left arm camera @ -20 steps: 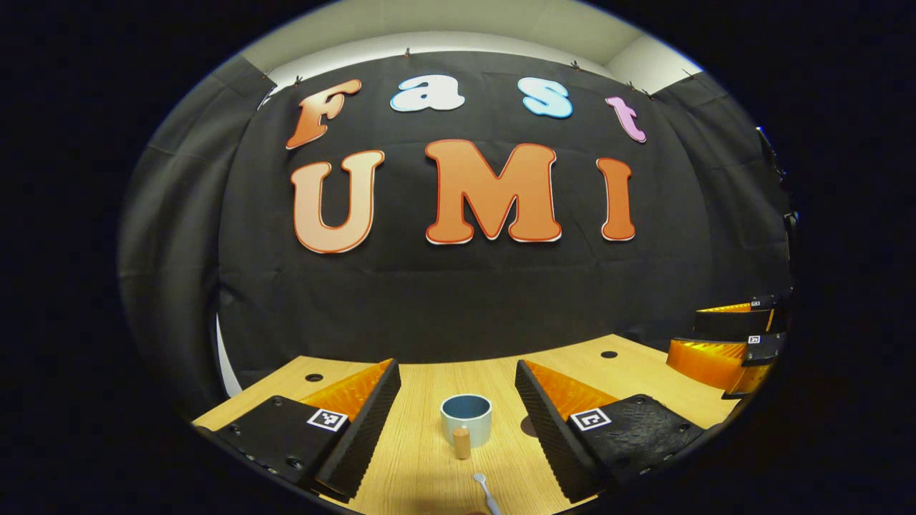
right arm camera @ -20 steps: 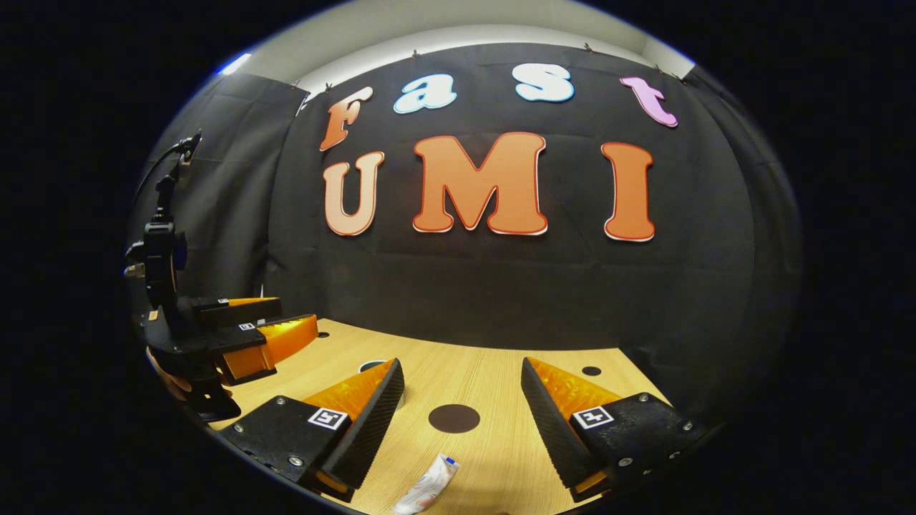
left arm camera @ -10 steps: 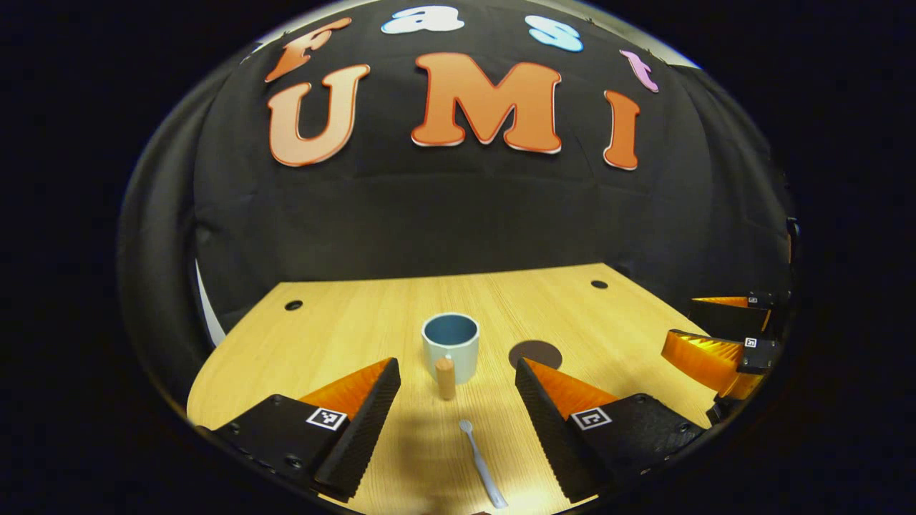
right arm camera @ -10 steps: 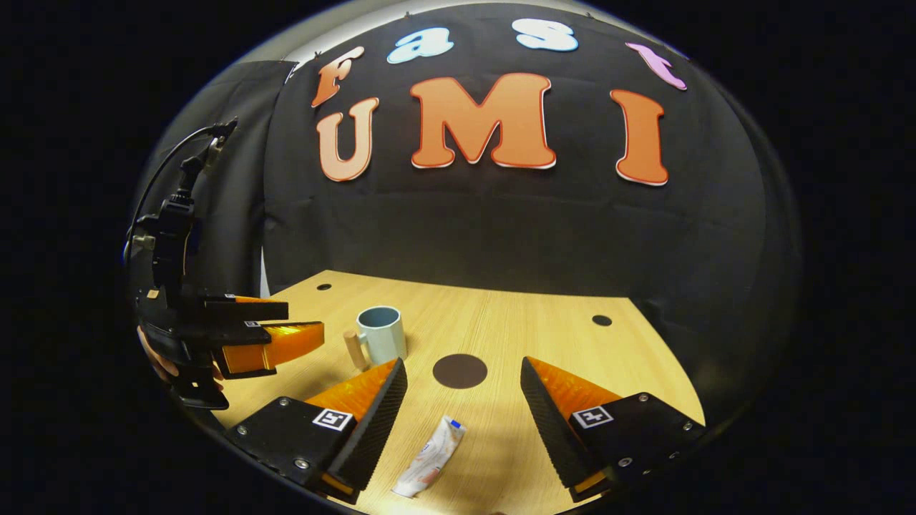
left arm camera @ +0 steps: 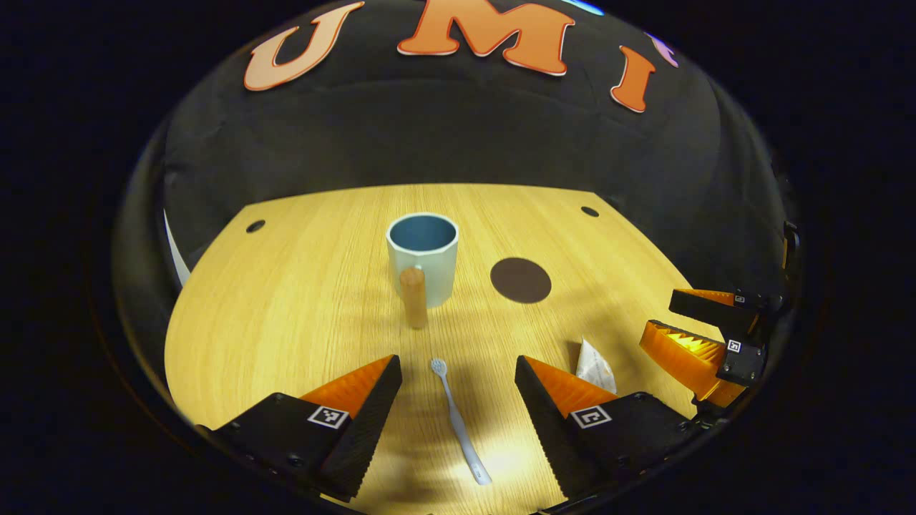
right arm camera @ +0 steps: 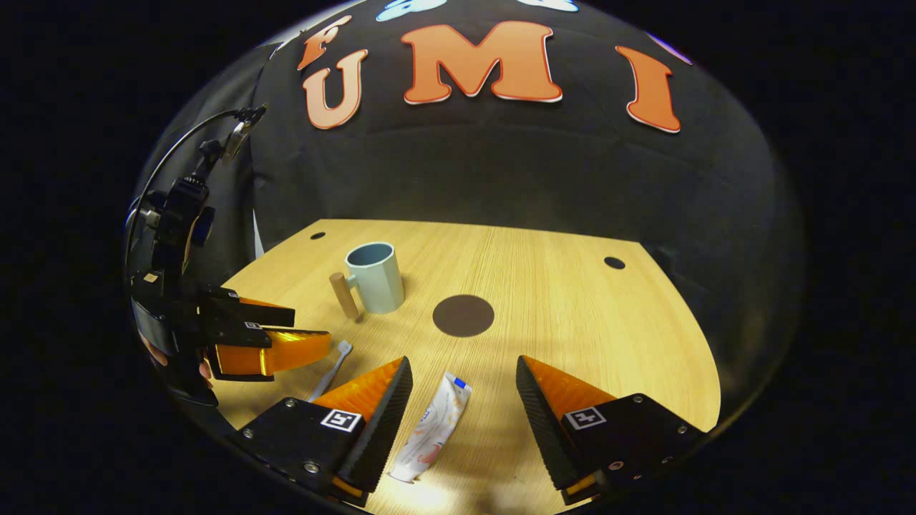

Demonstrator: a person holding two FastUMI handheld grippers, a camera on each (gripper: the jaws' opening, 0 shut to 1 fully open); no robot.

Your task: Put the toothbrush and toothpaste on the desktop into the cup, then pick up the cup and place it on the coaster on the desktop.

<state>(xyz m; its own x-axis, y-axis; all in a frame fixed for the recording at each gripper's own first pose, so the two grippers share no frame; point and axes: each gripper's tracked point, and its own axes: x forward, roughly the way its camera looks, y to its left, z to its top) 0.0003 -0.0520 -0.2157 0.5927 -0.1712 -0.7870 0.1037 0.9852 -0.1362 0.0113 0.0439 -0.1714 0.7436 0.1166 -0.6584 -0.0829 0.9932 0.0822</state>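
Lying flat between spread jaws: toothbrush [left arm camera: 458, 422] left, toothpaste [right arm camera: 431, 436] right.

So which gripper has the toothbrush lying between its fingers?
The left gripper: the toothbrush lies on the desk between its open fingers. The right gripper has the toothpaste there instead.

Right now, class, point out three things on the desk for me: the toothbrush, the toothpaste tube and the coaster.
toothbrush [left arm camera: 458, 422], left gripper view, on the middle of its handle.
toothpaste tube [right arm camera: 433, 429], right gripper view, on the middle of its body.
coaster [right arm camera: 463, 315], right gripper view, on the centre of the dark disc.
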